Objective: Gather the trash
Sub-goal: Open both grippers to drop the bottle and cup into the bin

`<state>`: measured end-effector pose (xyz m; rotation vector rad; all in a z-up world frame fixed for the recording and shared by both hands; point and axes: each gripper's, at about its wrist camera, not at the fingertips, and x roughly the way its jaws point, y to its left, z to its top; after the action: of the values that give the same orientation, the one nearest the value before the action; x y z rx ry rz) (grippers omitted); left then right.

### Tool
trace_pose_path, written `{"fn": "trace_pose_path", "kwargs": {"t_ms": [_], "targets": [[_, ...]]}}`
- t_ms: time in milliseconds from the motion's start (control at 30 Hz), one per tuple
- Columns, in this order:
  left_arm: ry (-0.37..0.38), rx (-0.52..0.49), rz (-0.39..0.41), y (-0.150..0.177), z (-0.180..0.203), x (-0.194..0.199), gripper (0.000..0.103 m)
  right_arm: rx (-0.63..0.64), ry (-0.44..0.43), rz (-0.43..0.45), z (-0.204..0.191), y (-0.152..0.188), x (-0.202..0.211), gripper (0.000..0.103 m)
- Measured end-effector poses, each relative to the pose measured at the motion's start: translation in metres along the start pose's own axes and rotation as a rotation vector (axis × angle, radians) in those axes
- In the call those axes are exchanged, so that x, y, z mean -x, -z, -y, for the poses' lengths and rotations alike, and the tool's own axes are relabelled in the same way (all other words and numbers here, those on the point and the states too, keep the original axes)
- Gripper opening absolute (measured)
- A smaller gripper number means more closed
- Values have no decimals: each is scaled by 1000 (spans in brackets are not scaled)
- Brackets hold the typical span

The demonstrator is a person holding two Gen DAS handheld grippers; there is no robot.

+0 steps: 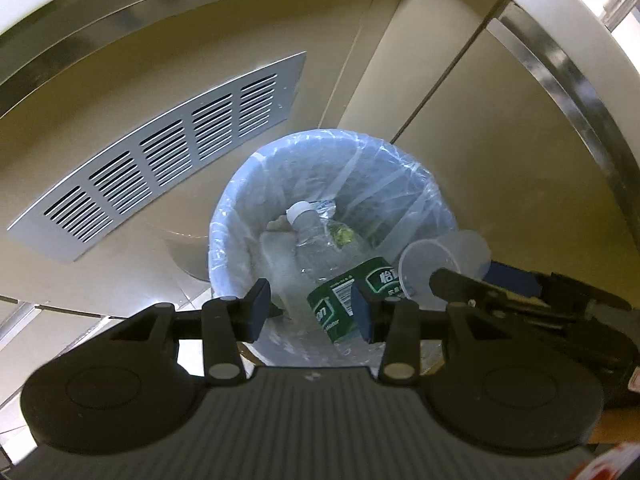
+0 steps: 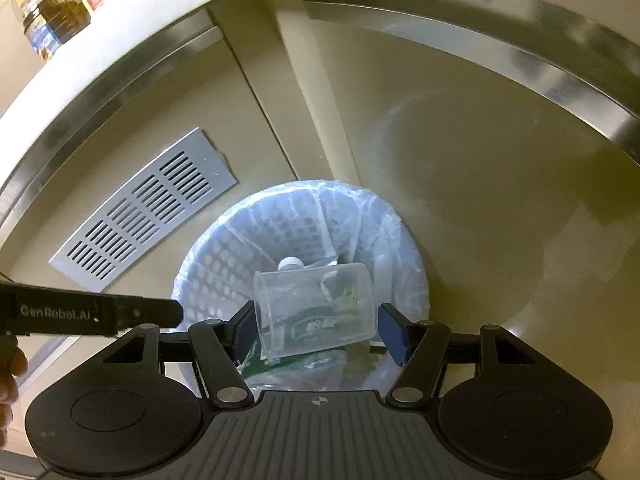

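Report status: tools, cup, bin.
Left tool open, empty. Right tool open; clear plastic cup between its fingers, above lined waste bin. Green-labelled bottle already inside. Nothing blocking.

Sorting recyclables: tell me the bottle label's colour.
Green label with white print, clearest in the left wrist view.

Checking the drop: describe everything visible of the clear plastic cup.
The clear plastic cup is thin, see-through and empty, tapered with a rolled rim. It lies tipped on its side over the lined trash bin, mouth toward the left. It sits between the right gripper fingers, which are spread; whether either touches it is unclear. A green-labelled water bottle shows through it below.
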<state>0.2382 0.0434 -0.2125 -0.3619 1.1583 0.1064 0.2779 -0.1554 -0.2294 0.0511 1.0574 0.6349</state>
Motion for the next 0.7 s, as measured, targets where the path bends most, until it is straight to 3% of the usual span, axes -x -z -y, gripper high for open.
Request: {"fn": "trace_pose_path", "kwargs": {"t_ms": [300, 367, 400, 467, 700], "targets": [[-54, 19, 21, -2, -10, 2, 40, -8, -2, 32, -9, -10, -12, 64], [-56, 29, 22, -3, -13, 2, 40, -30, 6, 61, -7, -13, -15, 68], [-56, 32, 22, -3, -14, 2, 40, -41, 16, 78, -7, -14, -16, 75], [-58, 33, 23, -2, -15, 2, 40, -45, 19, 95, -6, -16, -16, 77], [-48, 37, 20, 1, -14, 2, 40, -9, 30, 49, -10, -12, -11, 77]]}}
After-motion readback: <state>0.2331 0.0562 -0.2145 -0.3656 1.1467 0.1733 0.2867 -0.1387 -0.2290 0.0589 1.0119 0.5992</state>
